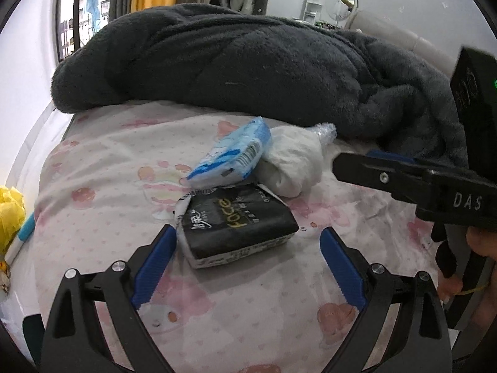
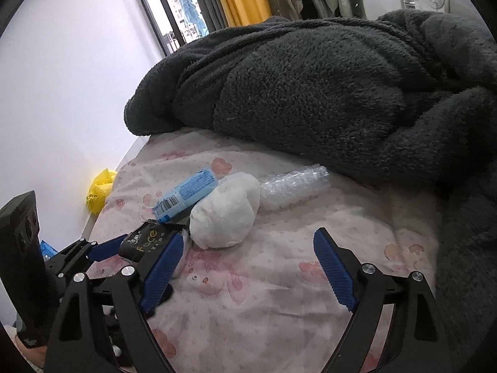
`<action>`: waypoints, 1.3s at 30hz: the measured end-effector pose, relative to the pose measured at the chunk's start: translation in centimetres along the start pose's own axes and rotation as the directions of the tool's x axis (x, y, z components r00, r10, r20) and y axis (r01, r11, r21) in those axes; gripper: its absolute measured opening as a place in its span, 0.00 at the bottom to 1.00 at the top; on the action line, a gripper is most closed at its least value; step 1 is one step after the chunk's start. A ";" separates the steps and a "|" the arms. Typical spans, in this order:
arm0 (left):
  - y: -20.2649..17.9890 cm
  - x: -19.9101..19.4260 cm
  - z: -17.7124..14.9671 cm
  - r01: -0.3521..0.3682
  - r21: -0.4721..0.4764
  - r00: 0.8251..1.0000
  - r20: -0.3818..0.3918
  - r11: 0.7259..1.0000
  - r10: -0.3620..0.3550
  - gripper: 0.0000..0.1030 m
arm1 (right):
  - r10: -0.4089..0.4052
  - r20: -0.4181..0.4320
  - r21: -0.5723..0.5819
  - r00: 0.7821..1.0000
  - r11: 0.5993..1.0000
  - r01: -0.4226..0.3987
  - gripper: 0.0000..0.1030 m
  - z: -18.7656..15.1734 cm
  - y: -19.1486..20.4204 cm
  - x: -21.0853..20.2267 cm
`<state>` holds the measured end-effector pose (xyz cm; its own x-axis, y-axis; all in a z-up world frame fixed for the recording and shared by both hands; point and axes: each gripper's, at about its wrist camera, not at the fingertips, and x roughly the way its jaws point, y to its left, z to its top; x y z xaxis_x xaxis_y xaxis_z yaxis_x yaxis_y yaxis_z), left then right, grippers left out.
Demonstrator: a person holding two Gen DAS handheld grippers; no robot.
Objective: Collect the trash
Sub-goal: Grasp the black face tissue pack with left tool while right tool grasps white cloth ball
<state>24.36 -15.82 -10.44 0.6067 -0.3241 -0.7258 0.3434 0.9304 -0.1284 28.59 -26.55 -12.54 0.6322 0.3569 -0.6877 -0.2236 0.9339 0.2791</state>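
Note:
On the pink patterned bed sheet lie a black tissue pack marked "Face" (image 1: pixel 239 222), a blue and white wrapper (image 1: pixel 230 155), a white crumpled wad (image 1: pixel 290 166) and a clear crushed plastic bottle (image 2: pixel 295 185). My left gripper (image 1: pixel 247 244) is open, its blue fingers on either side of the black pack (image 2: pixel 141 242), not closed on it. My right gripper (image 2: pixel 248 248) is open and empty, just short of the white wad (image 2: pixel 225 217); the blue wrapper (image 2: pixel 186 195) lies left of the wad. The right gripper also shows in the left wrist view (image 1: pixel 357 168).
A big dark grey fleece blanket (image 1: pixel 248 62) is heaped along the far side of the bed. A yellow plastic bag (image 2: pixel 101 189) sits on the floor by the white wall at the left. Curtains and hanging clothes stand behind.

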 end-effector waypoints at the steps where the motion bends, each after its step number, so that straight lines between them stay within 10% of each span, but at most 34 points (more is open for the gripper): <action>1: -0.1 0.2 0.0 0.002 0.002 1.000 -0.006 1.000 -0.002 0.92 | 0.002 -0.003 -0.003 1.000 1.000 -0.002 0.84 0.2 0.1 0.3; 12: 0.0 1.5 0.6 -0.011 0.031 0.998 -0.065 0.999 0.013 0.76 | 0.035 -0.061 0.002 0.998 0.999 -0.035 0.84 1.4 0.8 3.3; 22: 0.6 0.7 0.5 0.024 0.028 0.998 -0.056 0.999 -0.022 0.73 | 0.052 -0.077 0.039 0.996 0.998 -0.049 0.56 1.4 1.2 4.8; 39: 1.6 -4.5 -0.9 0.023 -0.045 0.998 0.066 0.999 -0.020 0.73 | 0.043 0.024 0.042 0.999 0.998 -0.043 0.38 0.6 1.7 -1.9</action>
<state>21.53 -12.73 -8.02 0.6460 -0.3536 -0.6765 0.3245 0.9294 -0.1759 27.46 -25.68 -10.36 0.6397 0.3956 -0.6590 -0.2193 0.9157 0.3369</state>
